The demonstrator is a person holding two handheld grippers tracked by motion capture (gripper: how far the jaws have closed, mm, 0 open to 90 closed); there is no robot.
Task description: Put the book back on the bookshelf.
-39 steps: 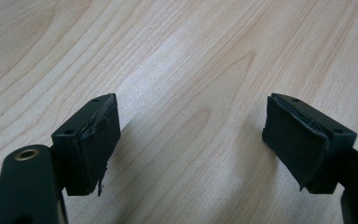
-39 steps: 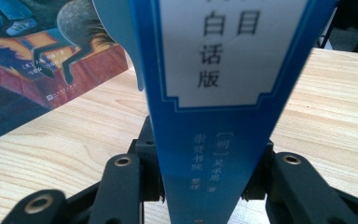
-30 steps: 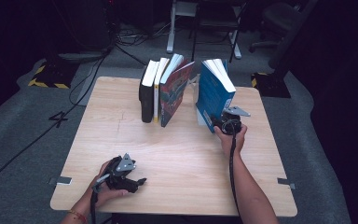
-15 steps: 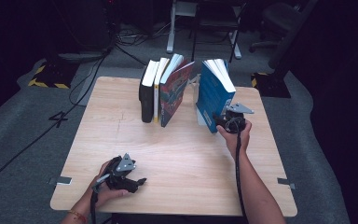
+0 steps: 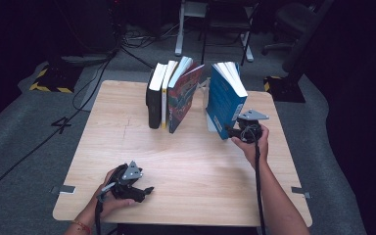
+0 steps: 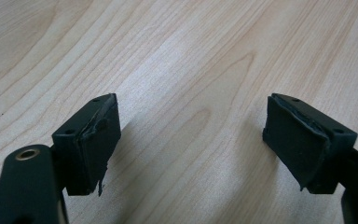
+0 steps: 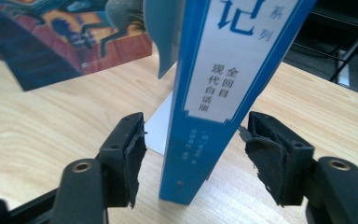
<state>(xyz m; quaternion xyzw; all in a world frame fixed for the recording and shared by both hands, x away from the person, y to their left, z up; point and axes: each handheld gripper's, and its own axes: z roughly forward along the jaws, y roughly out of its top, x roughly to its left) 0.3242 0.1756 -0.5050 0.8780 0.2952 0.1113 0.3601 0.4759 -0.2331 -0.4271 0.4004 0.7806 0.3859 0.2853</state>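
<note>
Blue book point(image 5: 225, 100) stands on its lower edge at the right of the table point(image 5: 191, 161), spine toward the person and top leaning left toward the other books, with a white bookend point(image 7: 161, 126) just behind its foot. It looks as if it has been set there to join the row, and the lean suggests it needs support from that side.

In the right gripper view the right gripper point(image 7: 191, 158) straddles the spine near the bottom, but both pads stand clear of the covers, with a gap showing on each side. Its jaws have just been opening with the book between them, so this reads as a release: the book is left to stand by itself. Staying low at the spine lets the gripper catch the book again if it tips.

To the left, well apart from the blue book, a colourful book point(image 5: 185, 95) leans against a white book point(image 5: 166, 93) and a black book point(image 5: 153, 95), which stand close together as a group. The open gap between groups is probably what remains to be closed.

Left gripper point(image 5: 127, 182) rests low near the table's front edge; the left gripper view shows its jaws spread wide over bare wood point(image 6: 182, 70), holding nothing. It seems parked out of the way while the right hand works.
</note>
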